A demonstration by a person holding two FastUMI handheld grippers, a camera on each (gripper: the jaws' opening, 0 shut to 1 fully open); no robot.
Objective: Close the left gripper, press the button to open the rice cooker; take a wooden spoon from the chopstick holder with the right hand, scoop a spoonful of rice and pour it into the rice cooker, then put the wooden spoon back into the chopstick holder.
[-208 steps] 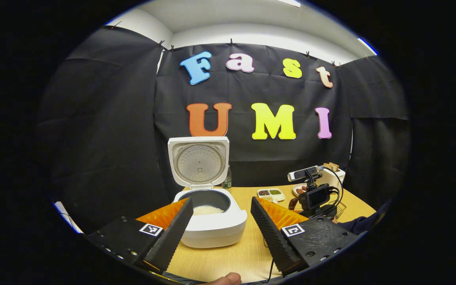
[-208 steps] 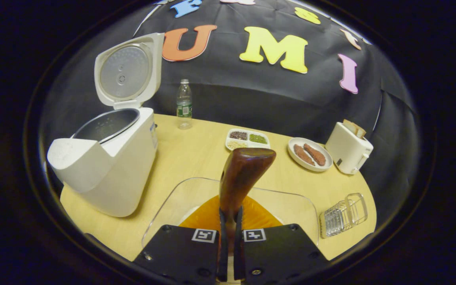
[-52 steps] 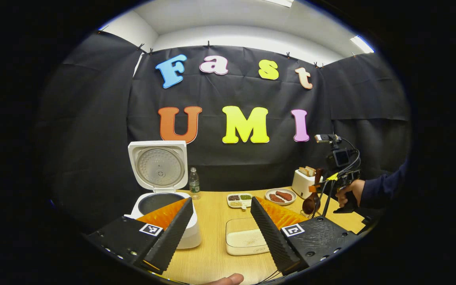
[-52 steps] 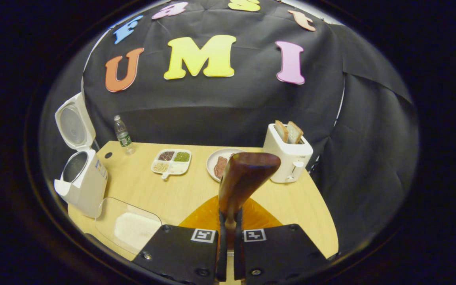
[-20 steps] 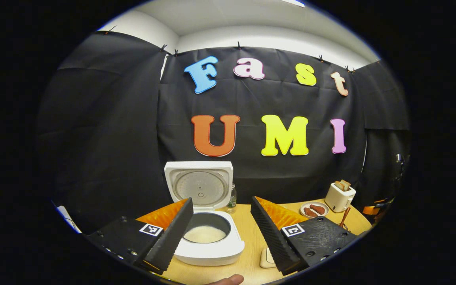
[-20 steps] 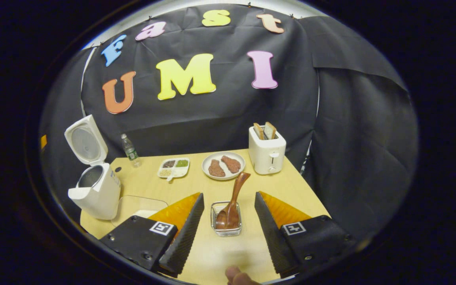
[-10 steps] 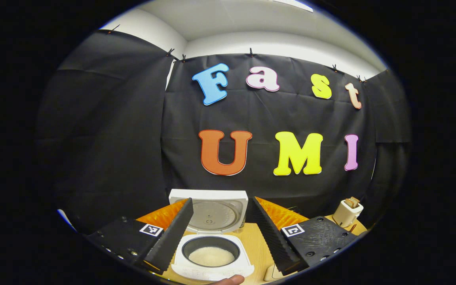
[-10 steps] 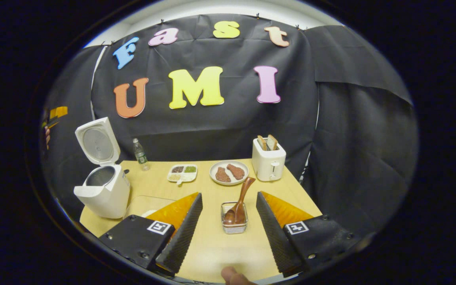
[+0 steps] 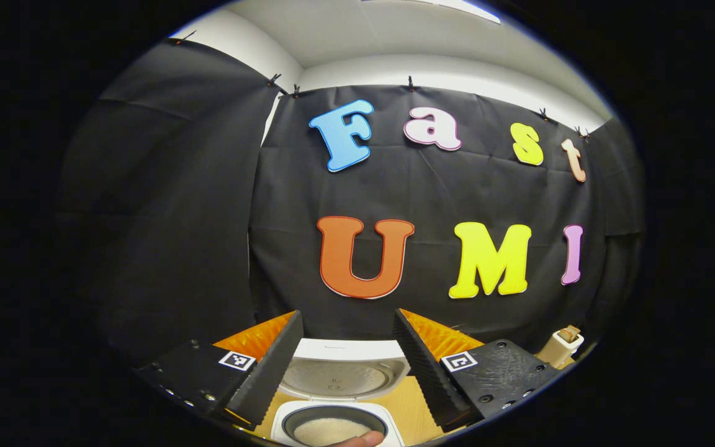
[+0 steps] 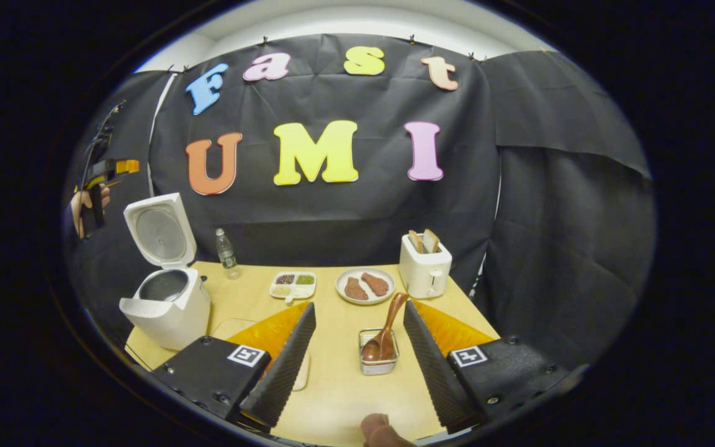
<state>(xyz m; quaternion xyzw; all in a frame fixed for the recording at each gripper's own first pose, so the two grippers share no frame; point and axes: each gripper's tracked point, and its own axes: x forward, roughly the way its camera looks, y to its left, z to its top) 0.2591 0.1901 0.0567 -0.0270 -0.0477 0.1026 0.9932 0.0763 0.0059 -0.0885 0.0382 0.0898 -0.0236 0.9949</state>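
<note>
Keeping both grippers' fingers apart and empty, I lift the right gripper (image 10: 351, 366) straight off the brown wooden spoon (image 10: 384, 338) resting between them.

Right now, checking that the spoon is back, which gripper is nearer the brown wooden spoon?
Right. The right gripper frames the brown wooden spoon; the left gripper is over at the white rice cooker.

The wooden spoon (image 10: 384, 335) looks glossy, dark polished wood, sitting in a clear see-through chopstick holder (image 10: 378, 360). Rice cooker (image 10: 168, 298) is smooth white plastic with a metal-looking inner pot. The table (image 10: 339, 385) is pale matt wood grain.
</note>
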